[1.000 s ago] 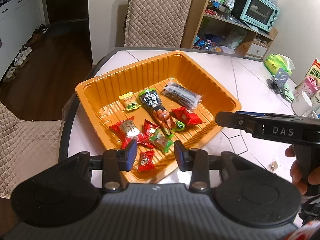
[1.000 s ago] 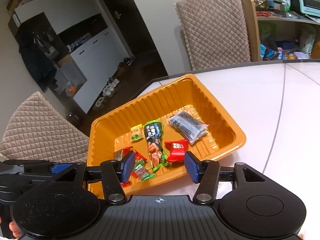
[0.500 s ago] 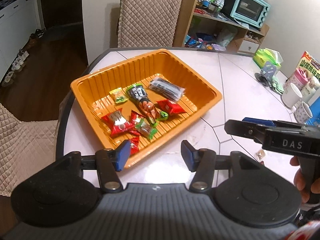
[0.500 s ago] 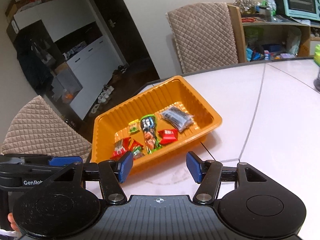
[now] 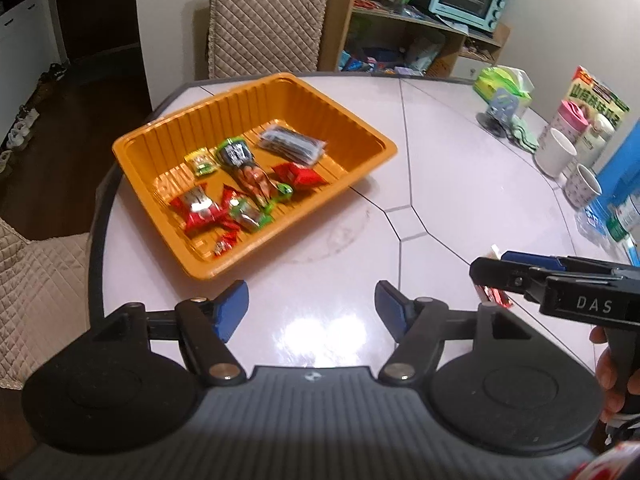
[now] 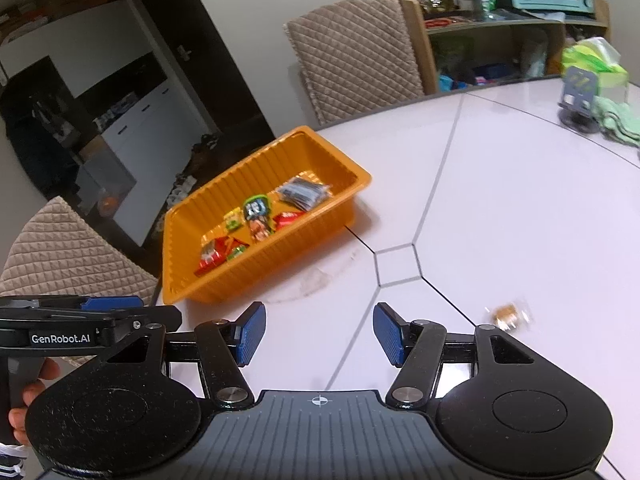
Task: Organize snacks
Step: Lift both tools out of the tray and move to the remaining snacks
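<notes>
— Where are the snacks?
— Most lie in the orange tray (image 5: 362, 130) on the white table (image 5: 460, 200); a small wrapped candy (image 6: 507, 314) sits apart, near the right gripper (image 6: 319, 334).
— And the jaws?
— Both the left gripper (image 5: 311, 312) and the right one are spread wide, holding nothing, above bare tabletop.
</notes>
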